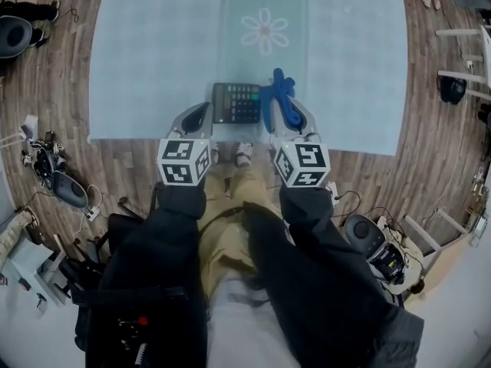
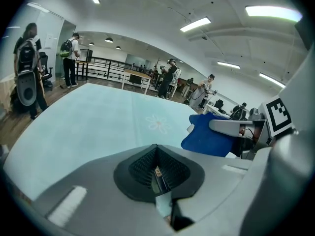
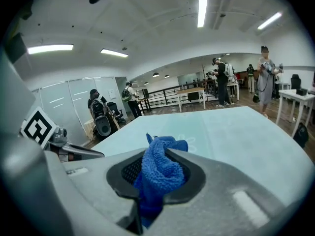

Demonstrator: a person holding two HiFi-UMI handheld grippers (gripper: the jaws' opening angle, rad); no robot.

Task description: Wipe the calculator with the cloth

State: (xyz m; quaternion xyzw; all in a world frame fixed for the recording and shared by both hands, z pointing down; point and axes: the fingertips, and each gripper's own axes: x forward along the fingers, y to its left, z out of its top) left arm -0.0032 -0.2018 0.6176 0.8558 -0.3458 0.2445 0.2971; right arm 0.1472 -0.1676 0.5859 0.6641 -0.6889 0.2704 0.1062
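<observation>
The right gripper (image 3: 154, 177) pinched the blue cloth (image 3: 163, 157) just right of the calculator (image 1: 236, 103). The left gripper (image 2: 157, 173) had its jaws pressed together near the calculator's left edge.

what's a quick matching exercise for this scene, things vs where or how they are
1 calculator
2 cloth
3 left gripper
4 flower print

A clamped in the right gripper
B jaws together, empty
C on the table, farther away than the calculator
D flat on the table between the two grippers

Pairs: 1-D, 2-A, 3-B, 4-C
</observation>
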